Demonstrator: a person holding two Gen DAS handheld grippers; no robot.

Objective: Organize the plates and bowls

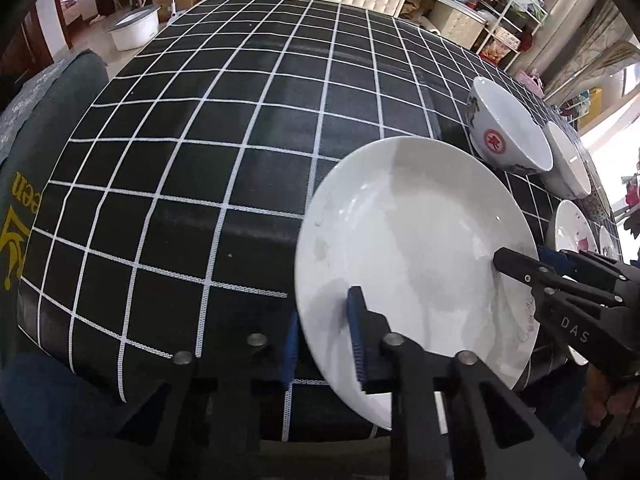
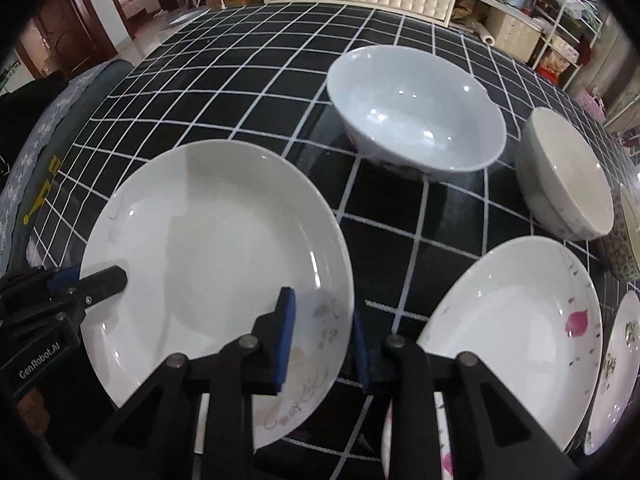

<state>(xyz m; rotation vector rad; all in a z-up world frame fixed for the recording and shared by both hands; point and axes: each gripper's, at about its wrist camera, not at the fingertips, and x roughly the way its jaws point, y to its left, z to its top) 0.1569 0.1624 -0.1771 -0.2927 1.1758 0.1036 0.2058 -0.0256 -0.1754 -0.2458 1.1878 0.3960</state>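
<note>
In the left wrist view, the left gripper [image 1: 326, 336] pinches the near rim of a plain white plate [image 1: 404, 240] over the black grid-patterned table [image 1: 200, 160], while the right gripper [image 1: 516, 264] clamps the plate's opposite rim. In the right wrist view, the right gripper's fingers [image 2: 285, 340] straddle that rim, a white bowl [image 2: 416, 112] beyond and a pink-flowered plate [image 2: 516, 332] beside it.

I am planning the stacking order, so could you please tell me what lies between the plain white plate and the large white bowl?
Only bare checked tablecloth separates the white plate from the large bowl, seen in the right wrist view.
</note>
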